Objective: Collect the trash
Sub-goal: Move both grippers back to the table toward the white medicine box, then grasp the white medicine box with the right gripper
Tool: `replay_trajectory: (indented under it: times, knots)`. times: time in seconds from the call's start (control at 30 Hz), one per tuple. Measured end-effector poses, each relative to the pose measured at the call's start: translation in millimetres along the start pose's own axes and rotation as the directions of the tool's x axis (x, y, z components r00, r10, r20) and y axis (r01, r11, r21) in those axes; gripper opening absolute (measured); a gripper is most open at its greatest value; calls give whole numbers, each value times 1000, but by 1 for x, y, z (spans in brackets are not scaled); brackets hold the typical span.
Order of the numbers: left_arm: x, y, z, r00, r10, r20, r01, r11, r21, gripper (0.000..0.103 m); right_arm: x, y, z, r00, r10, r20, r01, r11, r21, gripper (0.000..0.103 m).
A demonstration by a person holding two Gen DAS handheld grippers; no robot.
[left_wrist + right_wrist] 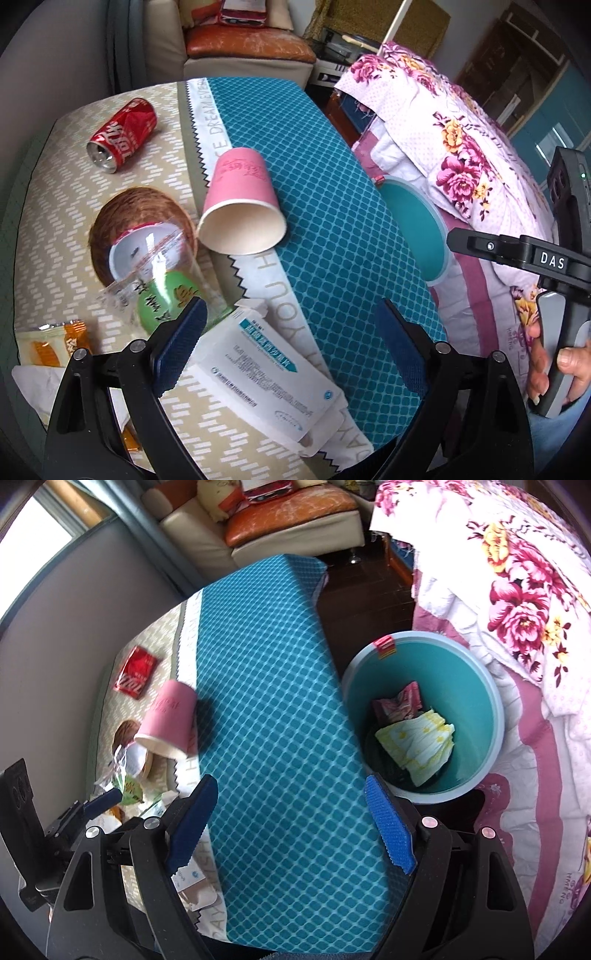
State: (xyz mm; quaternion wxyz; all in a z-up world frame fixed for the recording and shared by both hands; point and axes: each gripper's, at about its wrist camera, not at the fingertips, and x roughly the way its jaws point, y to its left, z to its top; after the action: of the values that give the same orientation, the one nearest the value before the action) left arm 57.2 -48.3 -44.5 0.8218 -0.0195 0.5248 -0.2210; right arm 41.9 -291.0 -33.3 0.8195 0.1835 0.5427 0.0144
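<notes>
Litter lies on a table under a teal and beige cloth (332,206): a crushed red can (123,134), a tipped pink paper cup (240,206), a clear plastic wrapper with a green label (159,284), an orange sachet (55,343) and a white medicine box (269,373). My left gripper (291,350) hangs open just above the box, touching nothing. My right gripper (291,827) stands open and empty over the teal part of the cloth (273,738). Beside the table sits a teal bin (491,716) holding a yellow-white wrapper (417,746) and a pink one (399,701).
A brown woven coaster (122,214) lies under the wrapper. A floral quilt (461,147) covers the bed right of the bin. A sofa with an orange cushion (247,44) stands behind the table. A hand (554,369) holds the right gripper's handle.
</notes>
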Motion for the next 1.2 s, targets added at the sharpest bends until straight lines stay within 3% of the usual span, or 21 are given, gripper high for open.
replay_trajectory:
  times: [0.33, 0.63, 1.2]
  knots:
    - [-23, 70, -27, 999, 37, 23, -34, 992, -120, 92, 27, 67, -21, 995, -13, -97, -1, 990, -140, 78]
    - [-35, 120, -40, 998, 49, 42, -38, 969, -246, 92, 74, 127, -54, 973, -26, -228, -40, 959, -279, 83]
    - [-41, 159, -48, 997, 44, 68, -19, 944, -329, 92, 110, 171, -76, 958, -103, -269, -7, 924, -382, 83]
